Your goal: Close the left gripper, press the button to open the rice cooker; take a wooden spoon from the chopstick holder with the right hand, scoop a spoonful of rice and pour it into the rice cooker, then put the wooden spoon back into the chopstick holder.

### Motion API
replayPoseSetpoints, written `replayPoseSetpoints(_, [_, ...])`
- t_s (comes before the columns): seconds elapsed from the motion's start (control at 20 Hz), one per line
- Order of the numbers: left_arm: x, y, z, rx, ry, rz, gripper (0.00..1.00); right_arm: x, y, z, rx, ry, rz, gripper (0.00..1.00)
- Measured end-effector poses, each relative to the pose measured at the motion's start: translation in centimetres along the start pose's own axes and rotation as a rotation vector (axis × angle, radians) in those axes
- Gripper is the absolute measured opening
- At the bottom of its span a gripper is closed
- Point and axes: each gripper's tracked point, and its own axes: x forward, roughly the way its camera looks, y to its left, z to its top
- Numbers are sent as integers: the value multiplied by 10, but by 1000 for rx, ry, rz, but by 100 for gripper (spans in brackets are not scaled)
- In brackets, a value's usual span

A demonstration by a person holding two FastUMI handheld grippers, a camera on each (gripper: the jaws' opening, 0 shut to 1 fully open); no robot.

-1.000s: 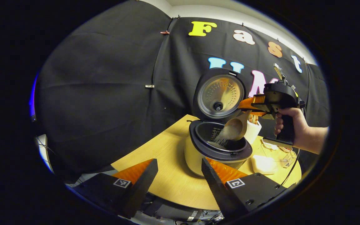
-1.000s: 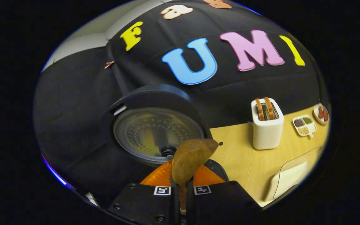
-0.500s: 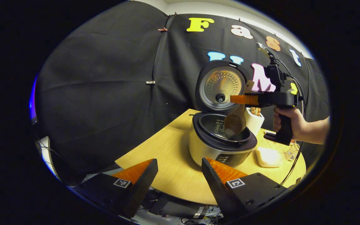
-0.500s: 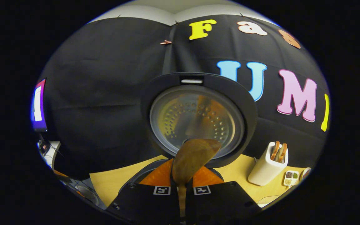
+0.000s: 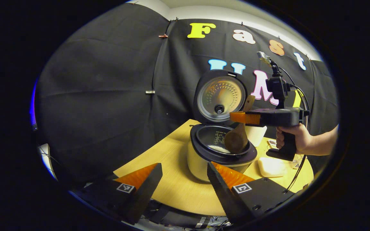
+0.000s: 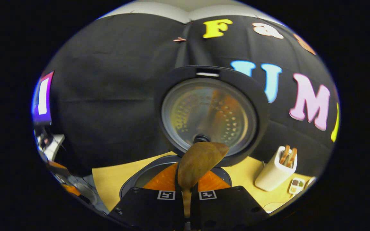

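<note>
Here my left gripper (image 5: 185, 175) hangs with its two fingers spread wide on nothing, just before the one rice cooker (image 5: 218, 150) on the table (image 5: 175, 186). No writing on the cooker can be read from here. White rice (image 5: 218, 148) lies in its pot; its lid (image 5: 220, 96) stands upright behind. Over the pot my right gripper (image 5: 241, 117) is level, my hand (image 5: 292, 139) on its grip, both fingers pinched on the handle of the one wooden spoon (image 6: 199, 162), bowl hanging into the pot. Right of the cooker stands the chopstick holder (image 6: 275, 171).
</note>
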Motion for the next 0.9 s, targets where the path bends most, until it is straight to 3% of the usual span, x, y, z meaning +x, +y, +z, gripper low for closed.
replayPoseSetpoints(0.05, [2, -5, 1, 0, 2, -11, 95, -4, -15, 11, 62, -22, -29, 16])
replayPoseSetpoints(0.1, [4, -14, 2, -10, 6, -26, 95, -10, -28, 21, 124, -37, -54, 7])
replayPoseSetpoints(0.15, [5, -22, 5, -24, 3, -43, 95, -17, -44, 30, 181, -52, -78, 12])
replayPoseSetpoints(0.35, [15, -62, 21, -20, -18, -110, 96, -54, -114, 41, 337, -91, -194, 12])
replayPoseSetpoints(0.9, [26, -168, 78, -25, -95, -255, 96, -213, -310, 29, 412, -170, -557, 12])
